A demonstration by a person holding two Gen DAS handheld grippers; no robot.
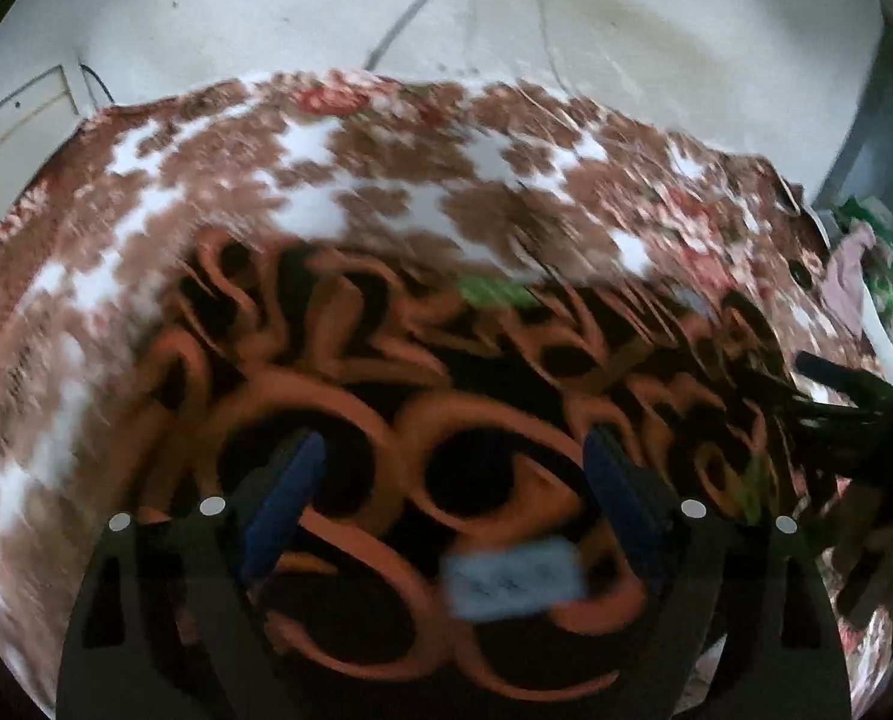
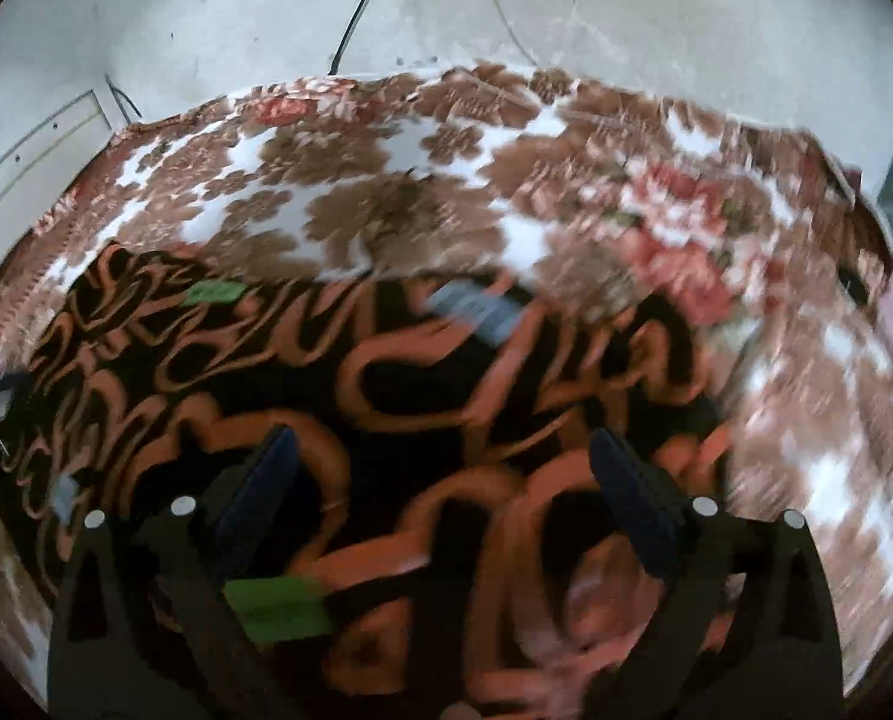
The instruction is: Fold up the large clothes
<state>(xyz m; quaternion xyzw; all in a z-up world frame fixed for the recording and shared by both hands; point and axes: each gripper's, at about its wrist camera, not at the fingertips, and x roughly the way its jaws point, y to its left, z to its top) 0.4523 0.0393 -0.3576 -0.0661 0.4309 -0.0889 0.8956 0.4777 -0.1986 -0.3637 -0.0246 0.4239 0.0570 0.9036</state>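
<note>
While both pictures are smeared by blur, the main things can be told apart, listed from largest to smallest.

Wall: a pale, stained wall (image 1: 656, 18) fills the top of both views, behind the far edge of the bed.

Blanket: a brown and white flowered blanket (image 1: 386, 180) with some red roses covers the surface and curves from left to right in both views; the garment lies on it.

Garment: a black cloth with orange swirls (image 1: 434, 420) lies spread on the near part of the blanket, below both grippers, reaching to the bottom of each picture (image 2: 422, 396). Whether it is folded cannot be told through the blur.

Left gripper (image 1: 452, 480): released, its two blue-padded fingers (image 1: 290, 492) stand wide apart over the garment with nothing clamped between them; whether the tips touch the cloth cannot be told.

Right gripper (image 2: 446, 480): also released, its dark fingers (image 2: 260, 492) are spread wide above the garment, grasping nothing. In the left view it shows as a dark shape at the right edge (image 1: 848, 396).

Pile at the side: some pinkish and green cloth (image 1: 854, 276) lies at the right edge of the bed, well apart from the garment.

Cable: a dark cable (image 2: 356, 12) runs down the wall to the blanket's far edge.

Labels: a grey-blue tag (image 1: 512, 582) sits on the garment between the left gripper's fingers; a green tag (image 2: 278, 606) sits on it near the right gripper's left finger, a grey tag (image 2: 476, 306) and a small green tag (image 2: 212, 291) lie nearer the garment's far edge.
</note>
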